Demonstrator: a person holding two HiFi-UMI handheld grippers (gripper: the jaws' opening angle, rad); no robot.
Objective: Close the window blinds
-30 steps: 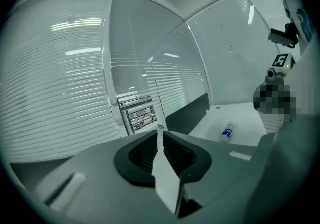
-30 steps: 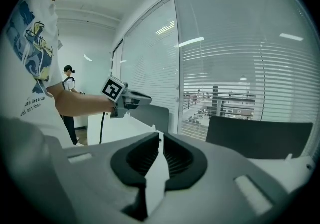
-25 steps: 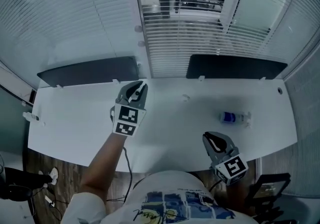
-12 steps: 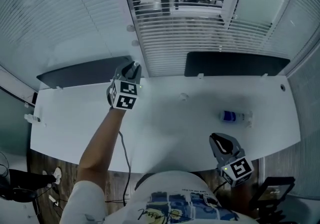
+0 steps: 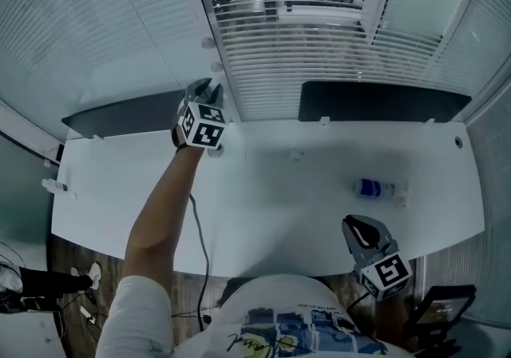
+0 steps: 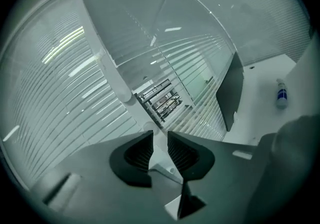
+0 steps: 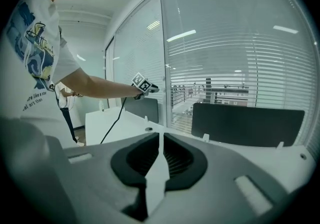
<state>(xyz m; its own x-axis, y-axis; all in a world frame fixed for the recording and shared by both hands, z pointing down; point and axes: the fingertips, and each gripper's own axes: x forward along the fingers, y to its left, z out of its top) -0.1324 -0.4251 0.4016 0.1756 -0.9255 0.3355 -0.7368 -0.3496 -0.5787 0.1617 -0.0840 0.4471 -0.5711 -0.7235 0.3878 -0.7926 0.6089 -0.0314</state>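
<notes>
Left claw: jaws just opening, released, nothing between them, at the window frame left of centre. Right claw: clenched, empty, lower right. Blinds: upper centre, slats open at the top.

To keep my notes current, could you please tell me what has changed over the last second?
The left gripper reached across the desk to the window frame; its jaws have just been opening, with nothing between them. The right gripper stayed near the desk's front edge, jaws shut; the bottle has not moved.
</notes>
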